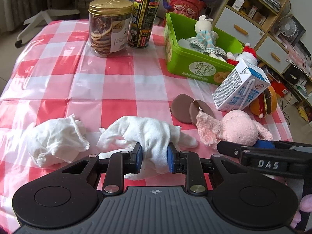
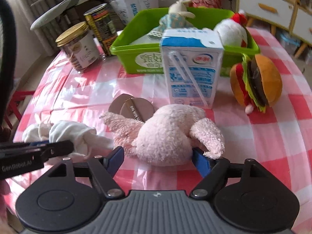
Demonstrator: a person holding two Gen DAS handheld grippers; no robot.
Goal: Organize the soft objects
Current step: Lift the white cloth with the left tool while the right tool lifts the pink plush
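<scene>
a: where's the white cloth (image 1: 154,136) relative to the fingers?
b: bunched between the left gripper (image 1: 154,156) fingers, which are clamped tight on it, low over the counter (image 1: 117,78).
a: and the pink plush (image 2: 167,134)?
b: lying on the counter between the right gripper (image 2: 159,159) fingers. they stand wide apart, the pads just beside its body, not pressing.
a: counts?
b: two white cloths, the second cloth (image 1: 56,138) crumpled loose to the left. four plush toys: the pink one, a burger (image 2: 256,81) on the counter, and a bunny (image 1: 204,33) and a red-hatted toy (image 1: 243,55) at the green bin (image 1: 187,64). one milk carton (image 2: 191,68), one jar (image 1: 109,27), one can (image 1: 144,19), one pair of brown discs (image 1: 192,108).
a: how does the held cloth look?
b: thin, wrinkled, pinched in the middle with ends trailing either side.
</scene>
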